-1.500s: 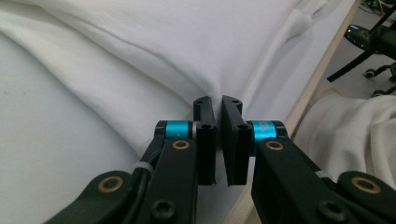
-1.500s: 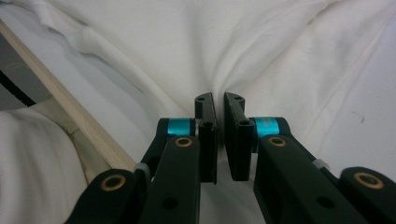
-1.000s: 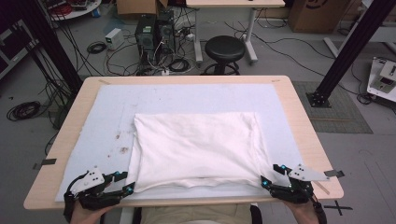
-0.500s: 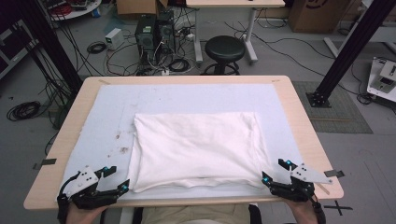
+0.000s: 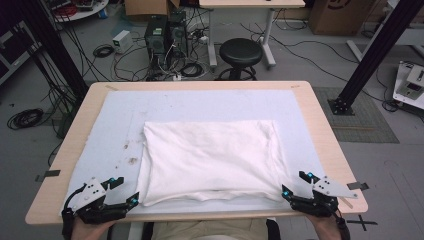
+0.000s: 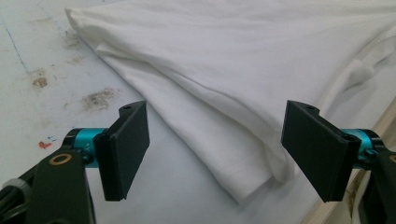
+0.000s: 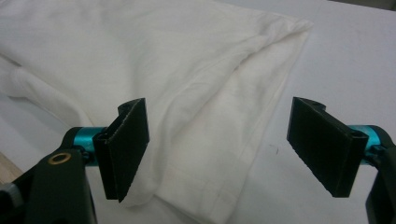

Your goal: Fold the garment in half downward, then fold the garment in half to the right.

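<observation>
The folded cloth [image 5: 210, 160] lay flat on the mat [image 5: 115, 125], lower centre of frame. The left gripper [image 5: 122, 192] had just been opening; its jaws stood wide, empty. The right gripper [image 5: 295, 182], lower right, stood wide apart, gripping nothing.

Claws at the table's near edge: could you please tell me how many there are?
2: the left claw sits open by the white cloth's near-left corner, the right claw open by its near-right corner.

Soft matt white cloth [image 5: 210, 160]

Person's forearms [image 5: 85, 231] cut off below
</observation>
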The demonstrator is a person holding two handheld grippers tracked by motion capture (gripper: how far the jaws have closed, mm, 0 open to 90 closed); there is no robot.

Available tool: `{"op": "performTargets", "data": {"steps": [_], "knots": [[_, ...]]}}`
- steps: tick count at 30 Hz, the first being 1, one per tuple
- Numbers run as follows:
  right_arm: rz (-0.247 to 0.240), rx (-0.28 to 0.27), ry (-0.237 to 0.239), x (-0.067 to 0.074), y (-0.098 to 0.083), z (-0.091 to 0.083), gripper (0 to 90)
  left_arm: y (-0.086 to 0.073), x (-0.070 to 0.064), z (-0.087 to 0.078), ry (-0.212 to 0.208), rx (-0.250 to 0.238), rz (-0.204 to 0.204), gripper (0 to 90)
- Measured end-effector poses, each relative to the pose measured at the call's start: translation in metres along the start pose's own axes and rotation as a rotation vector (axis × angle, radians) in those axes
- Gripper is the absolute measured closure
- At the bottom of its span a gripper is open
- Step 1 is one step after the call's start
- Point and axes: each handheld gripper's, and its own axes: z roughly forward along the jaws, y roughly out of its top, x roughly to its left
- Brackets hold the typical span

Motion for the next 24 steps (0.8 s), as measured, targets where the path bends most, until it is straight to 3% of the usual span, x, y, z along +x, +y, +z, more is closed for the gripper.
{"op": "performTargets", "data": {"steps": [17,24], "knots": [[0.008,-0.002,-0.019,-0.0006,0.0004,0.0041,21.4,-0.0016,-0.0056,0.0008,0.054,-0.02,0.006,23.6],[-0.011,0.009,-0.019,0.0002,0.0004,0.0083,21.4,-0.0012,-0.0085,0.0075,0.025,0.005,0.0,23.6]]}}
